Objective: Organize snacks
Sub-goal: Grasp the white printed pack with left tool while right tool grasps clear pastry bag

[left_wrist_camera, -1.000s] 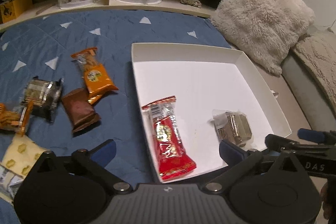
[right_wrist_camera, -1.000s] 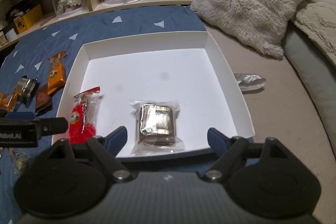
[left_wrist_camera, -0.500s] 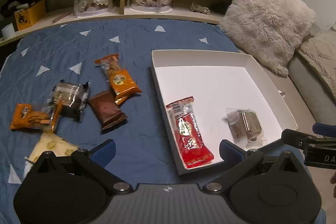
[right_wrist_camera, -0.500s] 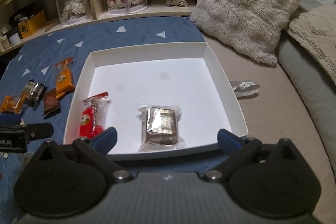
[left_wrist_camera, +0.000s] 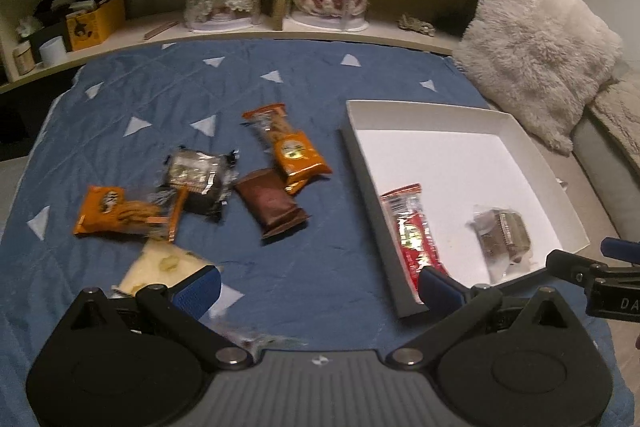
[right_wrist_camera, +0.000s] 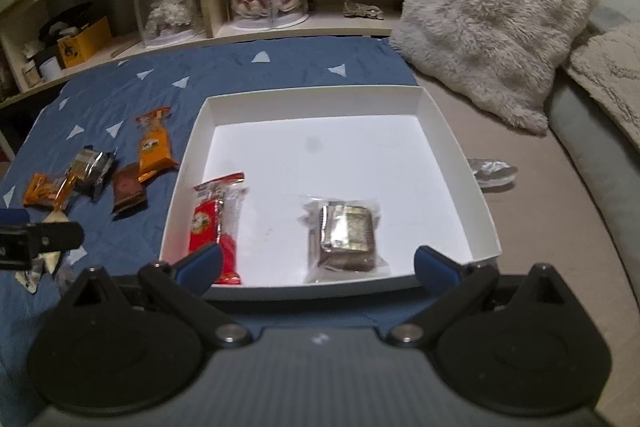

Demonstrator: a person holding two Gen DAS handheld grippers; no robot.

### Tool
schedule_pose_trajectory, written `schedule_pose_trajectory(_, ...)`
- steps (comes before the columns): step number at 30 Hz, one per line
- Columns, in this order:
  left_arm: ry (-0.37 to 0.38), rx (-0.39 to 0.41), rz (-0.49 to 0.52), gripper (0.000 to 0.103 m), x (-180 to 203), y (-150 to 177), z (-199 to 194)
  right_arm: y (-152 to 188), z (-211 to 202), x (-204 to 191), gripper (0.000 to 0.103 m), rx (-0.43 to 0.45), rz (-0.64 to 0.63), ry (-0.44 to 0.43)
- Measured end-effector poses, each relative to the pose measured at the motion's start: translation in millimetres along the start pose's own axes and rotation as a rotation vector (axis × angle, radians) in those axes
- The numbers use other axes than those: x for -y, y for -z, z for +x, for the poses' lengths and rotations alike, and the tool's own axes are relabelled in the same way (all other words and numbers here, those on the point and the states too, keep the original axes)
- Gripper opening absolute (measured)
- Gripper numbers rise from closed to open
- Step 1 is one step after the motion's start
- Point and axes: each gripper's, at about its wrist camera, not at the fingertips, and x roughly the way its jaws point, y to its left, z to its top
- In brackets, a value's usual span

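The right gripper has just opened its blue jaws all the way, and nothing is between them now; the square brown cake in a clear plastic wrapper that sat right by them a second ago lies loose on the floor of the shallow white cardboard tray. Both grippers have pulled back and up a little, so more of the blue bedspread with white triangles shows than before. The left gripper has its jaws spread wide too, and it holds nothing. I think this means the cake is put away and it is time to fetch another snack. Two snacks are in the tray now: the cake near the front edge, and the long red snack bar in a shiny wrapper by the tray's left wall. The red bar lies flat, with its long side running from front to back, and its clear end points to the far side of the tray. The cake is nearly square and lies flat too. Out on the bedspread, just left of the tray, wait the long orange snack pack, the dark brown wrapped bar, the black and silver wrapped cake, the flat orange cookie pack and a pale yellow packet. The orange pack and the brown bar both slant, far ends tipped left
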Motion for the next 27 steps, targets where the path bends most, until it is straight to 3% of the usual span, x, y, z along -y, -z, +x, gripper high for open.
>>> schedule_pose_trajectory(13,-0.066,-0.004,-0.037,0.103,-62.6,3.9,-15.7,3.4,7.7,-45.4,0.102,0.003,-0.064,-0.064)
schedule_pose_trajectory(21,-0.103,-0.034,-0.079,0.103,-97.9,11.0,-15.7,9.5,12.4,-79.1,0.102,0.007,-0.080,-0.159)
schedule_pose_trajectory(27,-0.075,-0.073,-0.109,0.103,-116.0,19.5,-7.5,16.6,24.2,-105.5,0.103,0.000,-0.084,-0.256)
